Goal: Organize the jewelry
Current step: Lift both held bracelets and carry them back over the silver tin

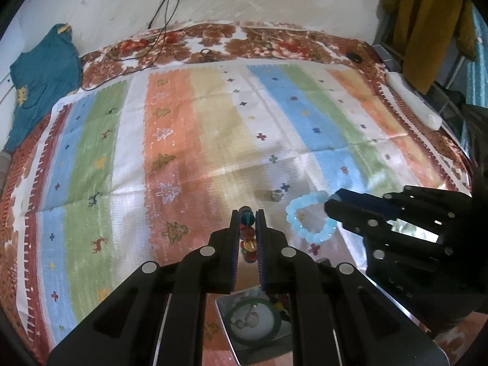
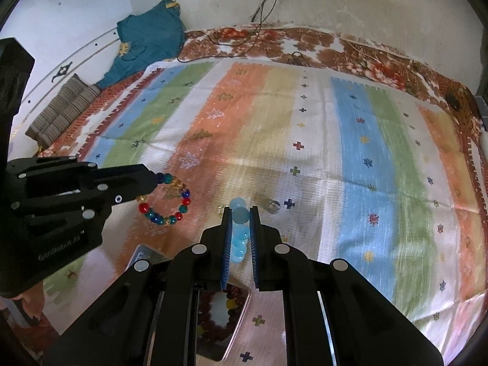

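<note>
My left gripper is shut on a multicoloured bead bracelet, which hangs above the striped cloth; the same bracelet shows in the right wrist view, held by the left gripper. My right gripper is shut on a pale blue bead bracelet; it also shows in the left wrist view, gripped by the right gripper. A small silver ring lies on the cloth between them, and shows in the right wrist view.
A metal tray with a green bangle and small pieces sits below my left gripper. Another tray with a dark red bead bracelet lies under my right gripper. A teal garment, cables and a white object lie at the bed's edges.
</note>
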Demonstrator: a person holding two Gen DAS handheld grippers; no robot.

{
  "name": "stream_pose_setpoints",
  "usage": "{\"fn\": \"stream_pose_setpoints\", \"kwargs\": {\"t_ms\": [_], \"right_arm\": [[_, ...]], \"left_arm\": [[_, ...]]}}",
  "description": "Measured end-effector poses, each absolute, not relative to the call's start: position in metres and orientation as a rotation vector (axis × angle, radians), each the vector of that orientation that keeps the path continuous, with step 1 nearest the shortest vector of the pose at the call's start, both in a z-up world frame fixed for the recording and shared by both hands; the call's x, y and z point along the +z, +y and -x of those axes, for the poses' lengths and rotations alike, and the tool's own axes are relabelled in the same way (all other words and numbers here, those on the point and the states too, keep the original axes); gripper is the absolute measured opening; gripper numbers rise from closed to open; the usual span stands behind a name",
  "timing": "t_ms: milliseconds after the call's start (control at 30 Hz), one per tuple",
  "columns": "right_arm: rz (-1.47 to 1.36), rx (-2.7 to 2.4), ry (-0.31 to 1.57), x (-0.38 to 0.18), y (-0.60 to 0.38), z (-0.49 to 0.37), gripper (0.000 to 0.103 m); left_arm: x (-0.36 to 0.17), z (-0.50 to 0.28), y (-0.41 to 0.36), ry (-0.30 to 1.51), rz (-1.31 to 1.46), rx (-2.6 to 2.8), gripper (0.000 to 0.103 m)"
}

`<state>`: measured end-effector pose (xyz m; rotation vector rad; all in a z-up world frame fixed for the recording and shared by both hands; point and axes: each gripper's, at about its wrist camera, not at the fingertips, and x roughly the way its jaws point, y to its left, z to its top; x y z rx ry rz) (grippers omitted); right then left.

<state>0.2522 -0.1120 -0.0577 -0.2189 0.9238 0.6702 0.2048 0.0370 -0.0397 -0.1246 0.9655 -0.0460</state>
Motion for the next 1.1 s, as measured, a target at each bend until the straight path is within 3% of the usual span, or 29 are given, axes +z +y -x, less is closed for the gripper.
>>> {"fn": "stream_pose_setpoints", "kwargs": {"t_ms": [1100], "right_arm": [[0.129,0.780,0.886,-0.029,-0.142,-0.189,0.012]], "left_arm": [[-0.014,-0.134,0.019,0.916,0.129,-0.158,0.010]]}}
